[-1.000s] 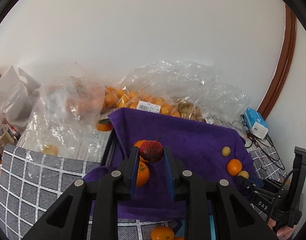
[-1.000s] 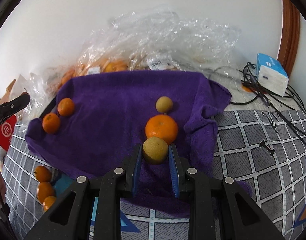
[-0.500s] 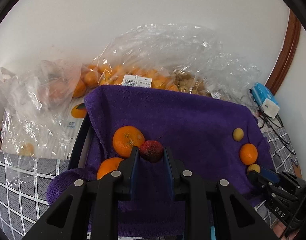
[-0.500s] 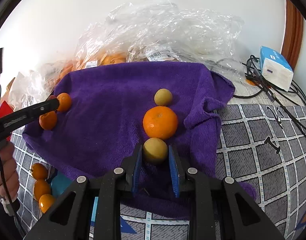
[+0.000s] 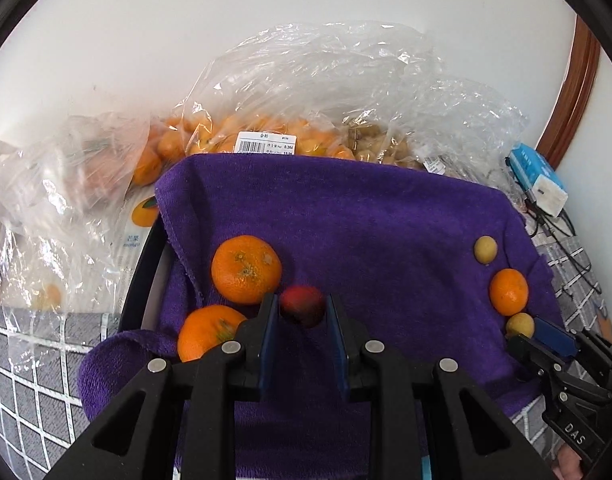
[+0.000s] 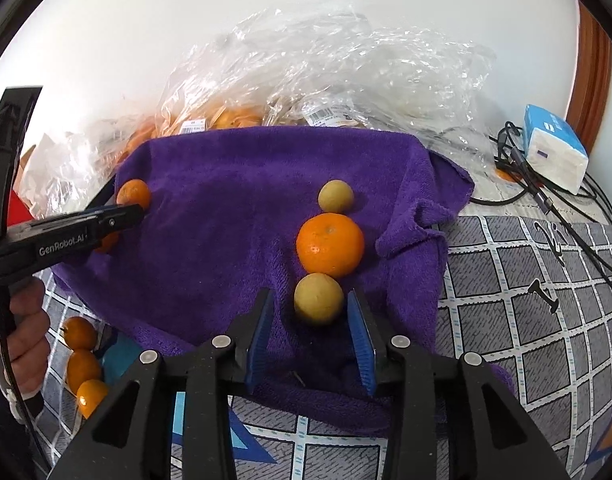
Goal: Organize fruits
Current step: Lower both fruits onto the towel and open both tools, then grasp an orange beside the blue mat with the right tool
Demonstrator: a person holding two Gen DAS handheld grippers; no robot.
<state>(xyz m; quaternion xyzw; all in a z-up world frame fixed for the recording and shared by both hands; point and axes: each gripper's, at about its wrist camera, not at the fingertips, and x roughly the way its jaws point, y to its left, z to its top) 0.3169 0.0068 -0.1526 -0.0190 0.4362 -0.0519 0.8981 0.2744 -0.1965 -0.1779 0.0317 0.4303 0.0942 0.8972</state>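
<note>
A purple towel covers a tray. My left gripper hangs low over its left side with its jaws opening. A dark red fruit, blurred, sits loose between the pads, next to two oranges. My right gripper is over the towel's right side, its jaws also opening. A yellow fruit rests on the cloth between them with a gap on each side. It touches an orange, and a smaller yellow fruit lies behind that.
Clear plastic bags of oranges are piled against the wall behind the towel. A tissue pack and cables lie at the right. Three loose oranges sit on the checked cloth at the front left. A hand holds the left gripper.
The left gripper came down to the towel beside the two oranges, and its pads have let go of the red fruit. The right jaws have spread away from the yellow fruit.
</note>
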